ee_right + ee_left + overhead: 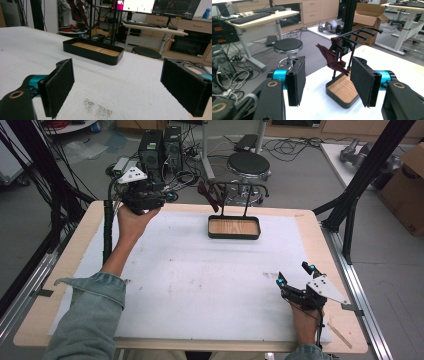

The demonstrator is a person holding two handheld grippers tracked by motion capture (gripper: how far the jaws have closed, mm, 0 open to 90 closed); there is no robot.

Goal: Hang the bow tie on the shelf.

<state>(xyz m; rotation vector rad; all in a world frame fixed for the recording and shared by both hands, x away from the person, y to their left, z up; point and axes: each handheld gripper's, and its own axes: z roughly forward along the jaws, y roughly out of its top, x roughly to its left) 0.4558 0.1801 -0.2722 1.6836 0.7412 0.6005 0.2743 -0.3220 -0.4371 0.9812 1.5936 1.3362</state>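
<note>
High view: left gripper [167,196] fingers open, empty, at 11 o'clock; maroon cloth [210,195] hangs loosely on rack [234,227] and may slip off. Right gripper [295,275] open.

cloth [210,194] on rack [234,227] | rack at table [310,245] back edge

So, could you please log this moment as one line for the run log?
left gripper: open, empty, facing rack | dark red cloth: hanging on rack | right gripper: open, empty, over white mat

Dark red cloth [333,59], black rack [352,40]
</note>
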